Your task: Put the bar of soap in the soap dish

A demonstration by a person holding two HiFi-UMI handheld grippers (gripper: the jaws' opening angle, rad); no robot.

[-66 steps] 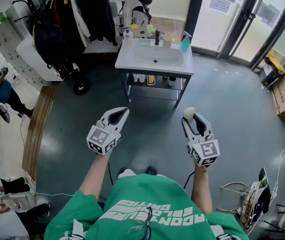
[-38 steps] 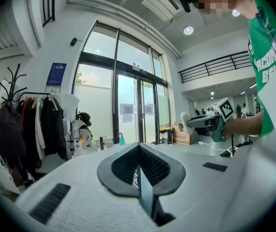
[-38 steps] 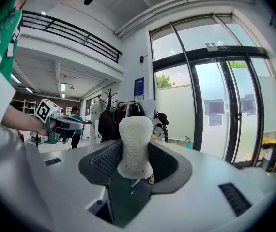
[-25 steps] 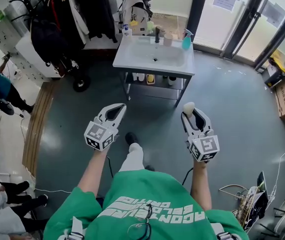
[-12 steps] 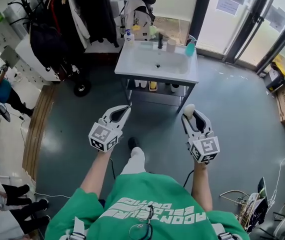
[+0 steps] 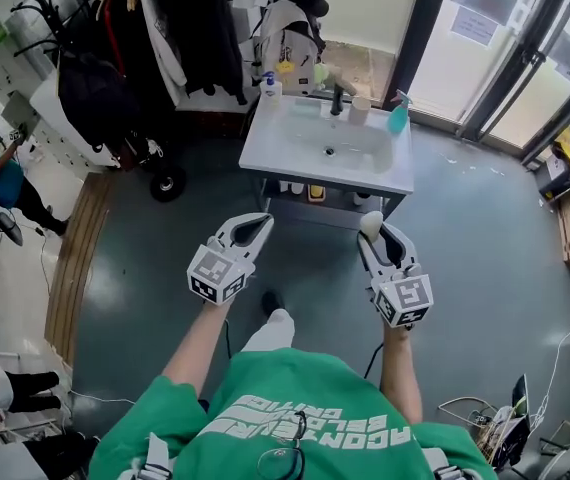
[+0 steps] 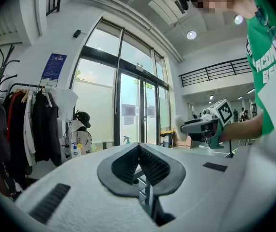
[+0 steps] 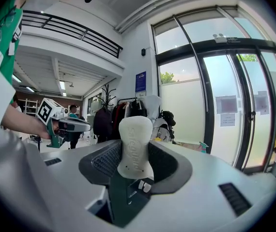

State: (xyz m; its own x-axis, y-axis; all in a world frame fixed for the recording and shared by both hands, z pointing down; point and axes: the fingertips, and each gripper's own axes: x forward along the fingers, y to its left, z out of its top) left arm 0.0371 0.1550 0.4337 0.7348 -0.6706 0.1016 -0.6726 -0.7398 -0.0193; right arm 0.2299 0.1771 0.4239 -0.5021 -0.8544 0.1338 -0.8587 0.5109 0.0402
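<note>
1. White and basin-topped, the washstand (image 6: 365,173) stands ahead of us across the grey floor, well apart from both tools. We judge the soap dish sits up there, but we cannot pick it out.
2. Our left gripper (image 6: 255,223) rides idle, jaws pressed together on nothing, which only its own view confirms.
3. Our right gripper (image 6: 375,233) is clamped on the bar of soap (image 8: 134,146), held upright for carrying. Its own view alone shows the stamped lettering; from the head it is just a pale knob.
</note>
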